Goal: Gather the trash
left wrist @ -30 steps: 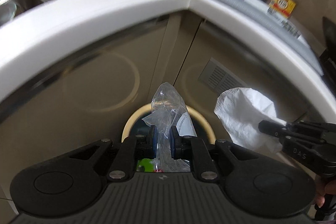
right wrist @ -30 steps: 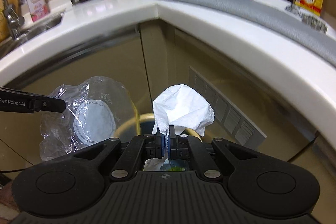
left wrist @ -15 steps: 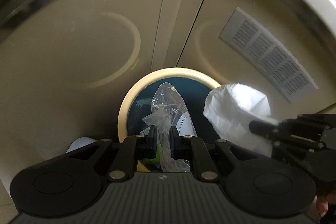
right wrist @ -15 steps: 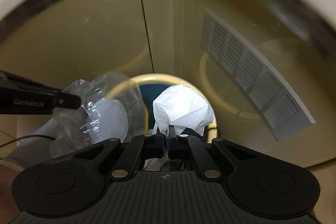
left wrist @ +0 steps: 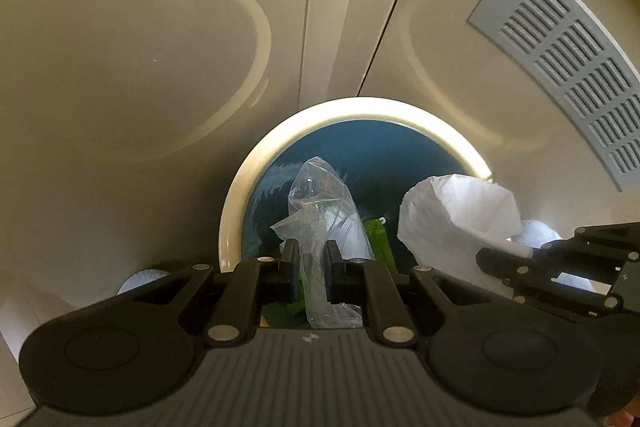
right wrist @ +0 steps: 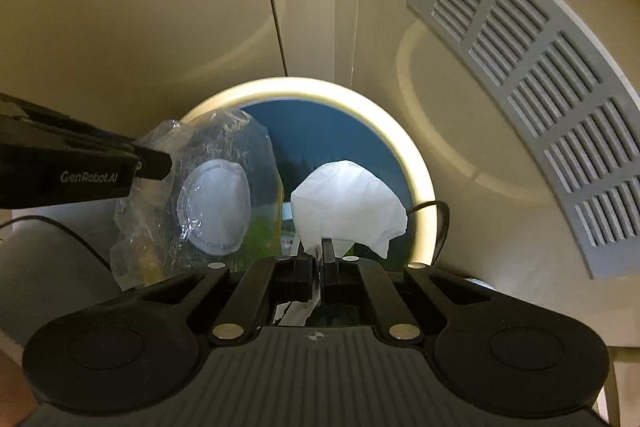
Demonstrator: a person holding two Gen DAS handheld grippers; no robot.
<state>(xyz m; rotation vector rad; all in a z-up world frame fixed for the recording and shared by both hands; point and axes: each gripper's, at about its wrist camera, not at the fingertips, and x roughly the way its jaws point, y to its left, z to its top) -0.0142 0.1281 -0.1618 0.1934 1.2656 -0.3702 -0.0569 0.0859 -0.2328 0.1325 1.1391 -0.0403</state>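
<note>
My left gripper point(left wrist: 311, 259) is shut on a crumpled clear plastic wrapper point(left wrist: 320, 203), which hangs over the mouth of a round bin with a cream rim point(left wrist: 240, 195) and a dark blue liner. From the right wrist view the same wrapper point(right wrist: 200, 195) shows a round white disc inside, pinched by the left gripper's black fingers point(right wrist: 148, 163). My right gripper point(right wrist: 318, 259) is shut on a white crumpled tissue point(right wrist: 348, 203), also above the bin rim point(right wrist: 420, 187). The tissue point(left wrist: 452, 215) sits at the bin's right edge. Green trash point(left wrist: 378, 239) lies inside the bin.
Beige cabinet doors point(left wrist: 140, 47) stand close behind the bin, with a grey vent grille point(left wrist: 568, 55) on the right door. A black cable point(right wrist: 436, 211) curls by the bin's right rim. Something pale blue point(left wrist: 140, 277) lies on the floor left of the bin.
Both grippers have dropped and tipped downward with their loads. The countertop has gone out of view, and the bin's mouth now fills the middle, closer beneath the wrapper and tissue.
</note>
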